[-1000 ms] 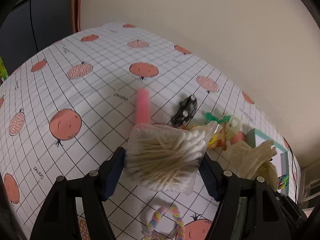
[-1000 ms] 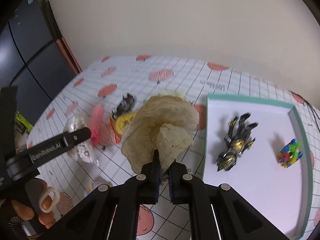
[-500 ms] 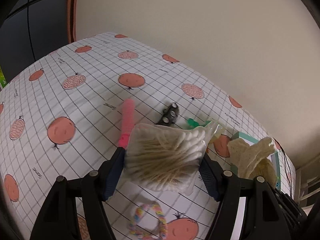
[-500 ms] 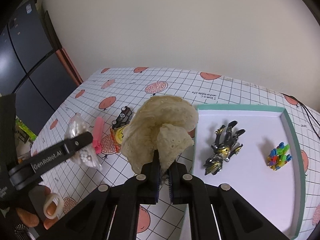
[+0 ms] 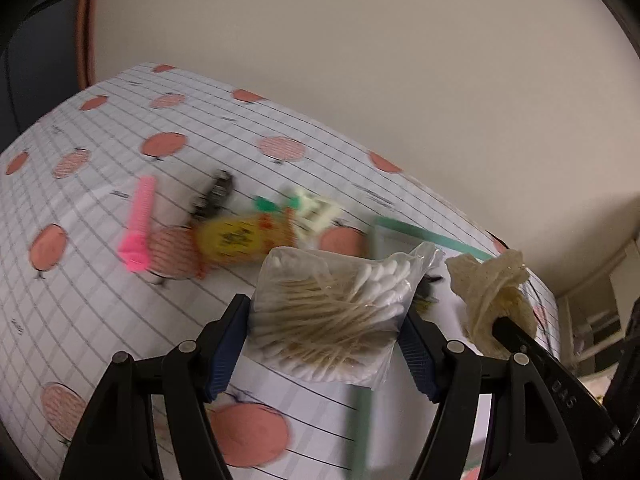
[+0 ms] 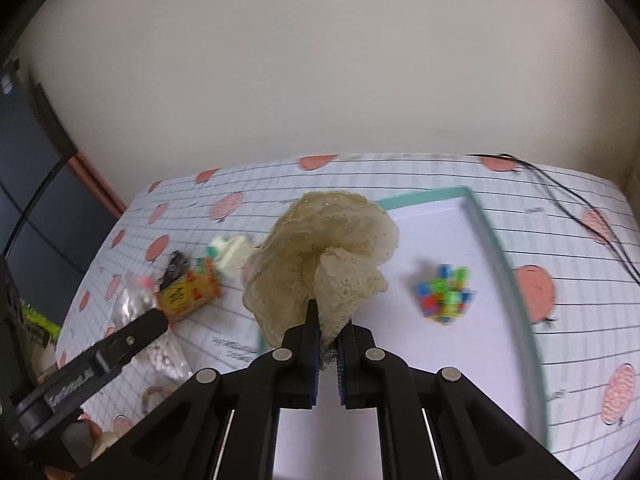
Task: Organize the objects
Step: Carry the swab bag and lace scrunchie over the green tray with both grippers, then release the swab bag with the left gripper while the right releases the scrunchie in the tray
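Fruit-print tabletop [image 6: 560, 208], tray [image 6: 486, 240] at right edge. Left gripper [image 5: 326, 346] clamped on swab bag [image 5: 332, 316], right gripper [image 6: 329, 322] pinching lace cloth [image 6: 320, 260] — slippery film, limp fabric; could slide out mid-carry.

One swab bag [image 5: 332, 312], one lace cloth [image 6: 320, 264], one tray [image 6: 496, 248], one pink comb [image 5: 140, 224]

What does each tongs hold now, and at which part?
The left tongs hold a bag of cotton swabs across its two sides. The right tongs pinch a cream lace cloth at its gathered lower end.
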Motion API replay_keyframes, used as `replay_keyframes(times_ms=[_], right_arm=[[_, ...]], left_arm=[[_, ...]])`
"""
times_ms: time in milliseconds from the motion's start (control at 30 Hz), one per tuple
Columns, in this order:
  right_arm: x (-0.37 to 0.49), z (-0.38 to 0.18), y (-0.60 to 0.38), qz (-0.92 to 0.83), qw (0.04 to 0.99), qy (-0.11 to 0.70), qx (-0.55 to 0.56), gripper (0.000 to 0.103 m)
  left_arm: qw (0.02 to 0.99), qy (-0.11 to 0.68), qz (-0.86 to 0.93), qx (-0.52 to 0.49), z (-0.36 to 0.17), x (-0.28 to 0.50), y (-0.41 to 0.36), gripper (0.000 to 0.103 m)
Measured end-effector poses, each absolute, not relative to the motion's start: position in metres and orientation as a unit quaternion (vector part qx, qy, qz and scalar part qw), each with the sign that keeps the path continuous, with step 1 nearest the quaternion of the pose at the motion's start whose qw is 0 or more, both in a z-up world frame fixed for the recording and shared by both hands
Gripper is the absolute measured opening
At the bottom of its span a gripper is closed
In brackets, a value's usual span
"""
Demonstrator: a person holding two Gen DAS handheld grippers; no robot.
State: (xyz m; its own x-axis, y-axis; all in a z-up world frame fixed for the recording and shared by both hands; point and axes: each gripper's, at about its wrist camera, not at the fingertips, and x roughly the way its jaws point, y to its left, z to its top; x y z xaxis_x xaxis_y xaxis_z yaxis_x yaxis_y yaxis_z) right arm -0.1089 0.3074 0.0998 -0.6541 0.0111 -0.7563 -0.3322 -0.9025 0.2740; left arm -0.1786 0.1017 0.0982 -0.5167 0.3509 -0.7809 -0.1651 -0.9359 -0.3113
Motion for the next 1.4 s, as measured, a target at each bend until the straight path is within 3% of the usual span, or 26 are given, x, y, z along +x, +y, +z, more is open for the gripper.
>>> replay_keyframes(times_ms=[467,1400], right_arm=[[-0.077,0.101,0.353,0.879,0.139,0.207,-0.407,0.007],[-0.07,0.034,0.381,0.806,0.18,0.211,-0.523,0.01]], left_arm=[[0.211,-0.057,0.837,-0.501,0.082,-0.143,0.182,0.073],[0.211,0.029,0.838,-0.503,0.059,-0.132,0.214,0.073]])
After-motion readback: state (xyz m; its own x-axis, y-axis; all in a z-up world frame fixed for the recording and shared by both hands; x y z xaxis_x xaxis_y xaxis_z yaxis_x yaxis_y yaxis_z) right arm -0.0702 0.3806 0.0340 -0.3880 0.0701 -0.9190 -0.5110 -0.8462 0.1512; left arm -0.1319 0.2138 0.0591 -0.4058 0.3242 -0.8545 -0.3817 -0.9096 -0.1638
